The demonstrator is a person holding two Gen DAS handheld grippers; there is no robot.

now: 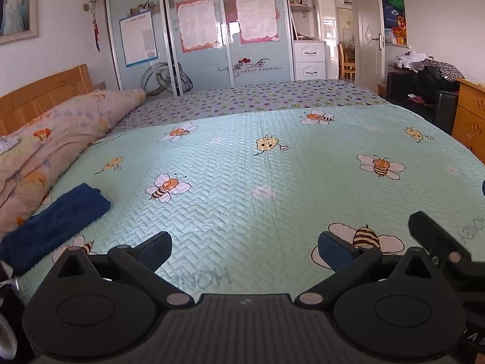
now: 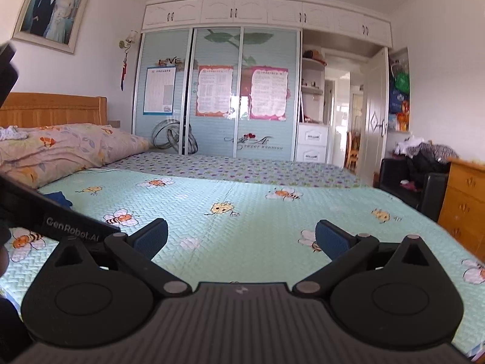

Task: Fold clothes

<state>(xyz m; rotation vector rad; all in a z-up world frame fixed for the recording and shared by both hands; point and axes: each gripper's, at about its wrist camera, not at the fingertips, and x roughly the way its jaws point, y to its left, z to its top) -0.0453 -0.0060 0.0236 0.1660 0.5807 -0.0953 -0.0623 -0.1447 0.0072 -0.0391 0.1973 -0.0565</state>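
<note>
Both claws hang above the bee-print bedspread (image 1: 272,163), left claw (image 1: 244,250) and right claw (image 2: 241,239) spread apart, gripping nothing. A folded dark blue garment (image 1: 57,224) lies beside the floral quilt (image 1: 60,139).

Bed (image 1: 272,163) with folded blue garment (image 1: 57,221)

The left tongs (image 1: 244,251) are held wide open above the bee blanket (image 1: 272,176); a folded blue cloth (image 1: 57,224) is laid nearby
</note>
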